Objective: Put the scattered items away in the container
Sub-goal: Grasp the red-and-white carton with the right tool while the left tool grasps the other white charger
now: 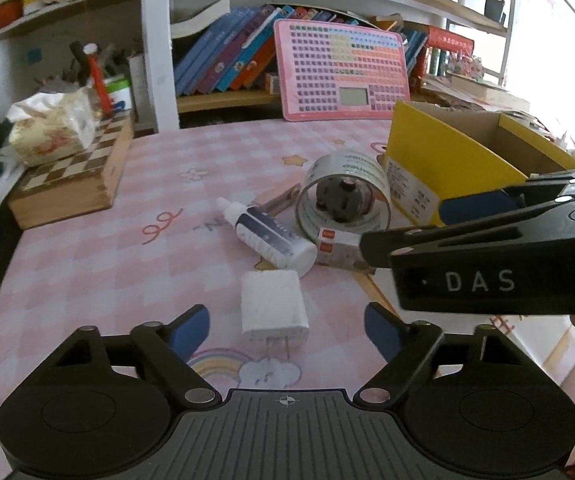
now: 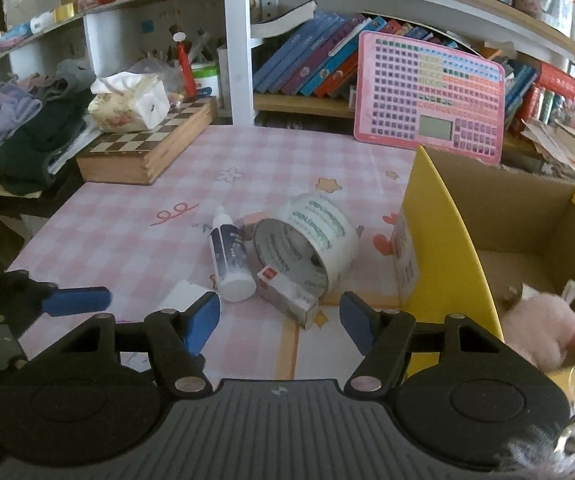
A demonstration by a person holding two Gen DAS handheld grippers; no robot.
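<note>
While both my tools hang over the clutter, this is how I read it:

Left tool [image 1: 285,332]: wide apart, nothing gripped; the charger lies between its blue pads [image 1: 191,330] without touching them.
Charger [image 1: 273,308]: white plug block flat on the table, just ahead of my left tool; its long axis runs along my line of reach, with the two metal prongs pointing back at me.
Nearer hand: left for the charger; my right tool comes in from the right side of the left view and sits over the small carton.
Right tool [image 2: 279,322]: open at a middling width, empty; the carton's near end lies just ahead, between the pad lines.
Carton [image 2: 287,294]: small cardboard pack, white with a red patch, lying slantwise and touching the tape roll.
Tape [image 2: 307,244]: wide clear roll on its side, glossy film with green print, hollow core turned toward me.
Bottle [image 2: 227,258]: white plastic with a dark label, lying down, nozzle pointing away from me, beside the tape.
Box [image 2: 443,264]: yellow cardboard outside, brown inside, open-topped, at the right of the clutter; a fuzzy pink thing [image 2: 539,328] is already in it.
Table [image 1: 127,220]: soft-looking pink checked cover with printed stars and a rainbow.
Judgement: closing on the charger's flat sides looks simplest; those smooth faces may slip.
</note>
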